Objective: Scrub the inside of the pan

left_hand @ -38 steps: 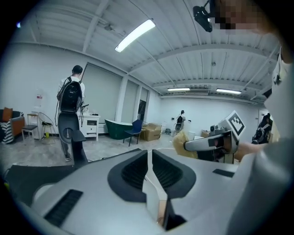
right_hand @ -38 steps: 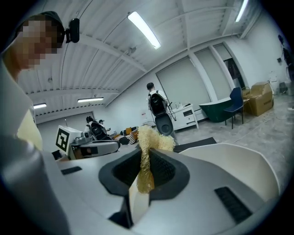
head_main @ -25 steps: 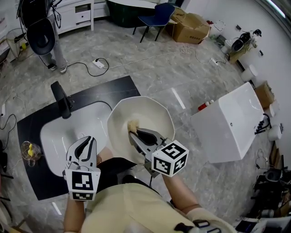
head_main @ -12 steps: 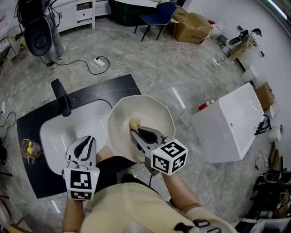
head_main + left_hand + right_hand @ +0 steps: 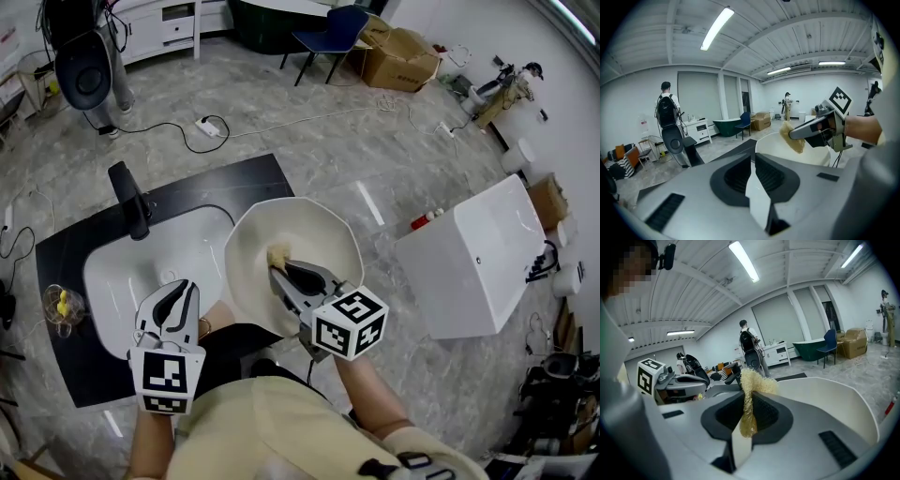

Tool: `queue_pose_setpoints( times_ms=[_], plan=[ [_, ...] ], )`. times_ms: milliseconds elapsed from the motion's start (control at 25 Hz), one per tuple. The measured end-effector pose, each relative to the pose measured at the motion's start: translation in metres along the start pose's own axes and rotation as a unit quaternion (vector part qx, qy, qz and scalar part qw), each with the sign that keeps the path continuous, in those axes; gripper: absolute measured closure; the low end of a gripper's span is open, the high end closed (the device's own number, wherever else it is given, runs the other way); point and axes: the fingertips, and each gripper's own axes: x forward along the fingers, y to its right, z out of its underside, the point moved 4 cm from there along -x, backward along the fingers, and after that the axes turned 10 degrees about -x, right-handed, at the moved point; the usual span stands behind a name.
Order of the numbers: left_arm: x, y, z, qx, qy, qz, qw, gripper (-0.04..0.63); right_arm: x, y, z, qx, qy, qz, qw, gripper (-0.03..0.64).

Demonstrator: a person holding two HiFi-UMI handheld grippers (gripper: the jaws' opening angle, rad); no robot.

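Pan [image 5: 328,239] position, inspector?
Right of the sink [image 5: 122,272], sir. Right gripper [image 5: 277,272] clenched on the scourer [image 5: 276,255] inside it; left gripper [image 5: 173,298] closed, empty. Scrubbing in hand; next, press and sweep.

I am finding no legible text: my right marker cube [image 5: 350,323] and left marker cube [image 5: 167,379] are showing only black square patterns.

The pan [image 5: 330,234] is at the sink's [image 5: 141,274] right edge, scrubber [image 5: 277,256] inside it
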Motion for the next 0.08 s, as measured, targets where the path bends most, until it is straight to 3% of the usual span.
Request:
queue_pose_setpoints(
  times_ms=[80],
  plan=[
    [-0.0006, -0.0003, -0.0008, -0.002, 0.0, 0.0, 1.0, 0.557, 0.0004, 0.0006, -0.0001, 0.0, -0.002, -0.001, 1.0, 0.557]
  ],
)
